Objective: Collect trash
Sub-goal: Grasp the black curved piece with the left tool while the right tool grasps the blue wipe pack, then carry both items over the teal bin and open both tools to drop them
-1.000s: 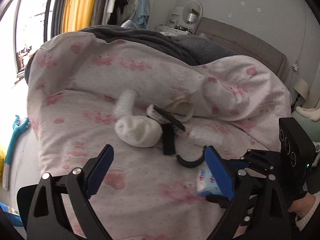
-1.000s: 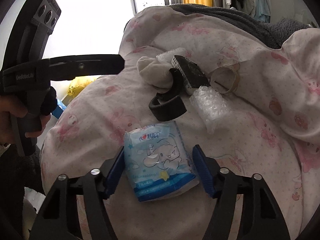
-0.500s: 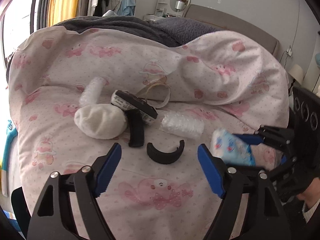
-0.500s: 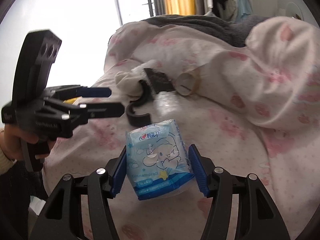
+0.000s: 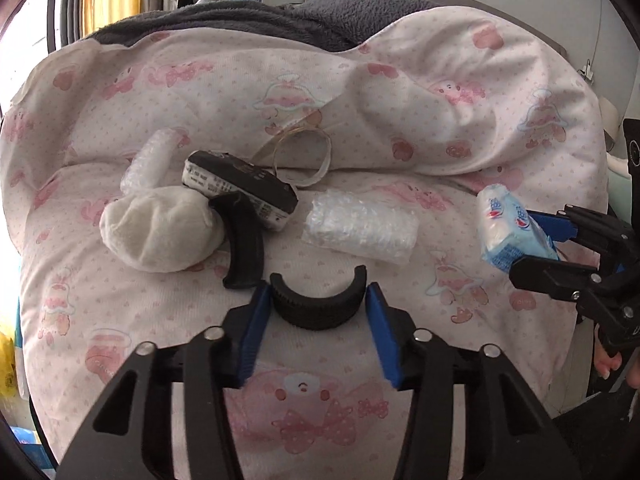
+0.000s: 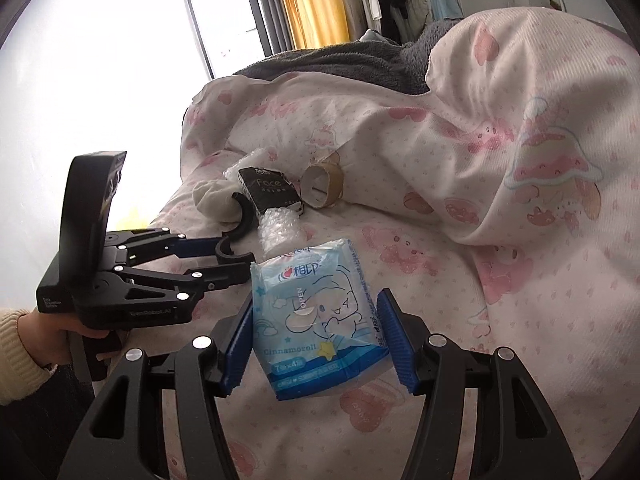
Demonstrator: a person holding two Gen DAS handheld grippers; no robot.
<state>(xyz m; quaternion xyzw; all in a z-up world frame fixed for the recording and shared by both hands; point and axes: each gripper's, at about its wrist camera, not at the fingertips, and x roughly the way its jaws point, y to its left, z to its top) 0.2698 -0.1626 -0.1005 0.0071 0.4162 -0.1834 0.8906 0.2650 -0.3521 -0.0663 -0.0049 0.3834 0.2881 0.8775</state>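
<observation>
**Left jaws closing on the black half-ring; right holds the tissue pack**

The piece I am after now is the black half-ring (image 5: 318,308), low in the centre of my left wrist view, lying on the pink printed quilt (image 5: 460,152). It is a curved arc with both tips pointing toward the top of the frame and its belly toward me, so its long span runs left to right, straight across the gap of my left gripper (image 5: 316,332). The jaws are closing, with the ring between the blue pads (image 5: 254,332); each pad sits right at an end of the arc, and I cannot tell whether they press on it yet. In my judgement a squeeze across that span should catch it, though the tips could spring or the arc could roll on the soft quilt.

My right gripper (image 6: 316,336) is clamped on the blue tissue pack (image 6: 320,320), which is up at the right edge of the left view, well apart from the ring. So the left hand is the nearer one.

Further up the left frame lie a second black curved piece (image 5: 242,248), a white sock ball (image 5: 160,234), a black printed box (image 5: 240,186), a bubble-wrap roll (image 5: 360,230) and a tape ring (image 5: 302,156).
</observation>
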